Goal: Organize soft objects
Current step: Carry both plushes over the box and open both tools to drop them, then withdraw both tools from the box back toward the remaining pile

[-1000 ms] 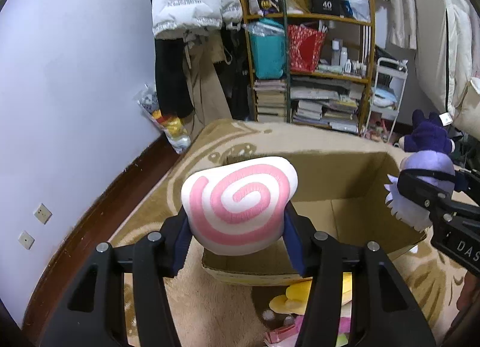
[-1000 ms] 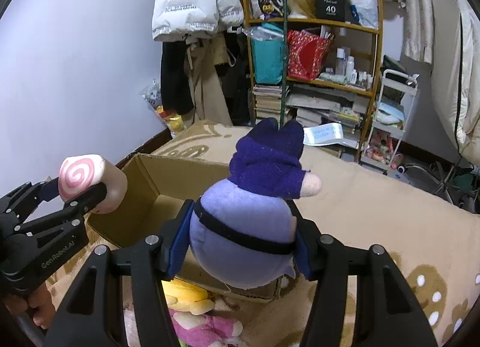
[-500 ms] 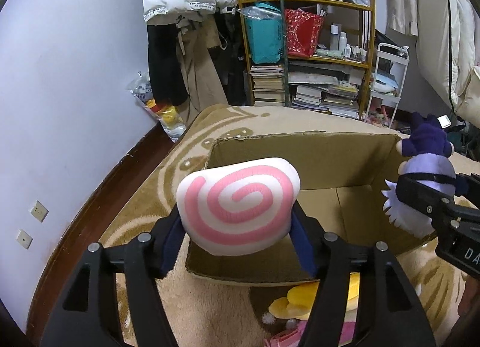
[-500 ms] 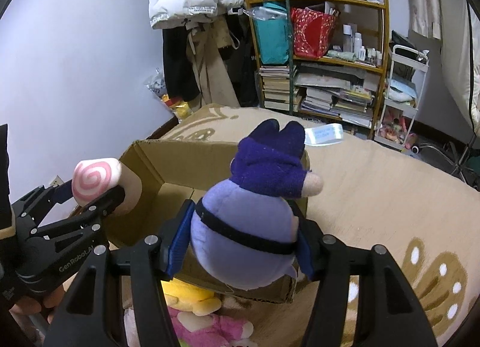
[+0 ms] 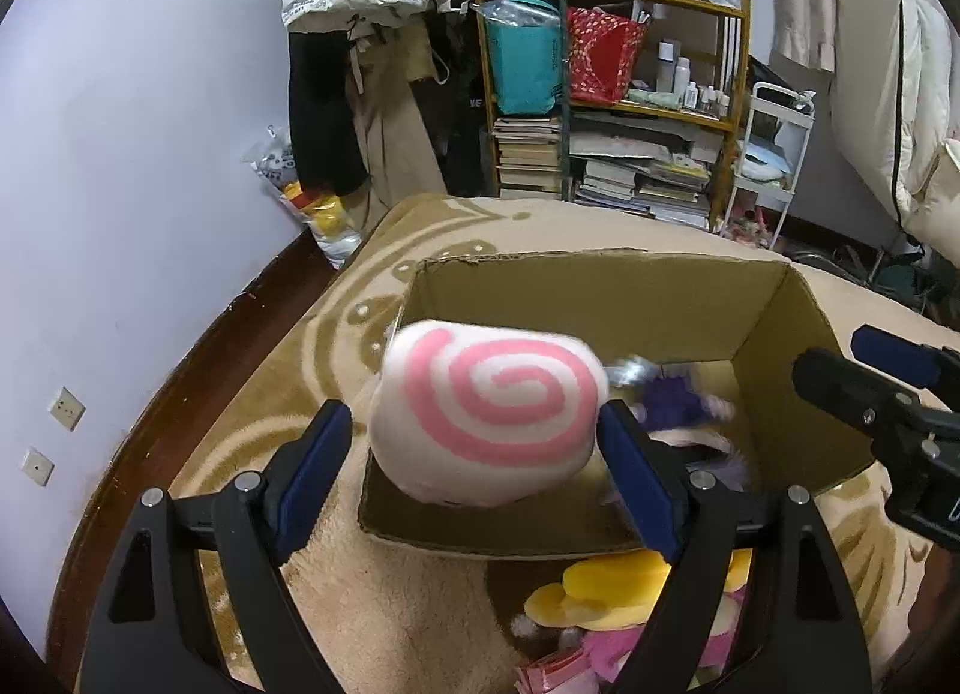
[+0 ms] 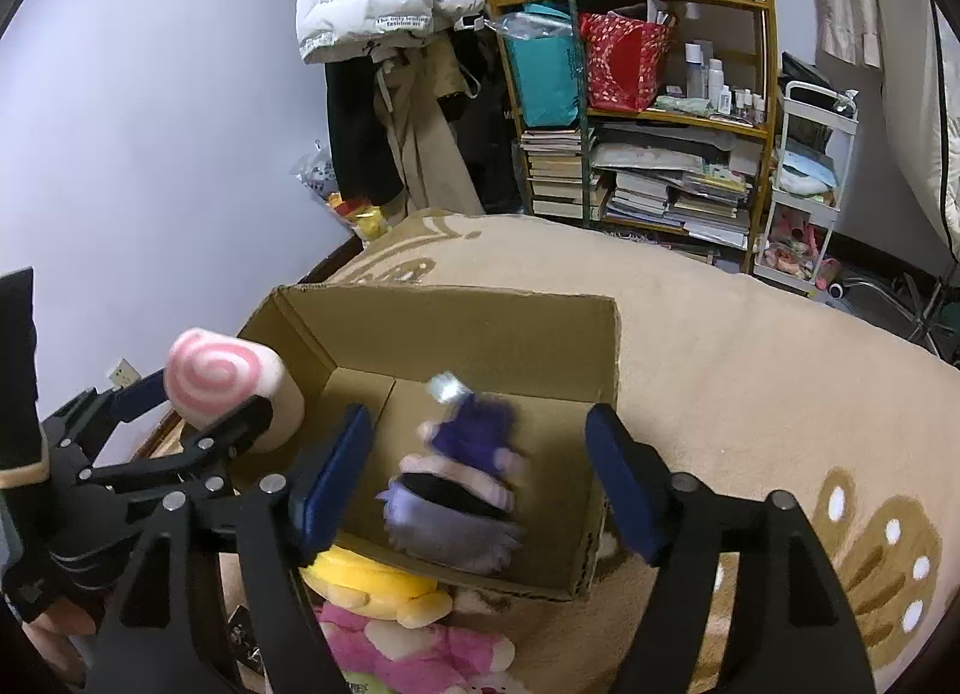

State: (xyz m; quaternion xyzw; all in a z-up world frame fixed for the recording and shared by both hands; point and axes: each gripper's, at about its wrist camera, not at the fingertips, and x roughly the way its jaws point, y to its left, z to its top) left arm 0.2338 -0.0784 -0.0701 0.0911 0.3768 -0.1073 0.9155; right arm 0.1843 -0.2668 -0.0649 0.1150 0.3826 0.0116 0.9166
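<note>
An open cardboard box point(image 5: 600, 286) point(image 6: 480, 322) stands on the beige rug. My left gripper point(image 5: 474, 448) has opened; the pink-and-white swirl plush point(image 5: 486, 412) point(image 6: 222, 388) sits loose between its pads above the box's near left corner. My right gripper point(image 6: 480, 466) is open above the box. The purple plush point(image 6: 462, 484) point(image 5: 678, 400) is blurred, dropping inside the box. The right gripper also shows at the right edge of the left wrist view point(image 5: 888, 412).
A yellow plush point(image 6: 372, 580) point(image 5: 618, 586) and a pink plush point(image 6: 414, 652) lie on the rug in front of the box. A cluttered shelf point(image 5: 606, 94), hanging coats point(image 5: 360, 64) and a white cart point(image 5: 774, 154) stand behind. The wall point(image 5: 120, 184) is on the left.
Both grippers moved over the box and opened. The purple plush left the right gripper and falls into the box. The swirl plush is no longer squeezed.
</note>
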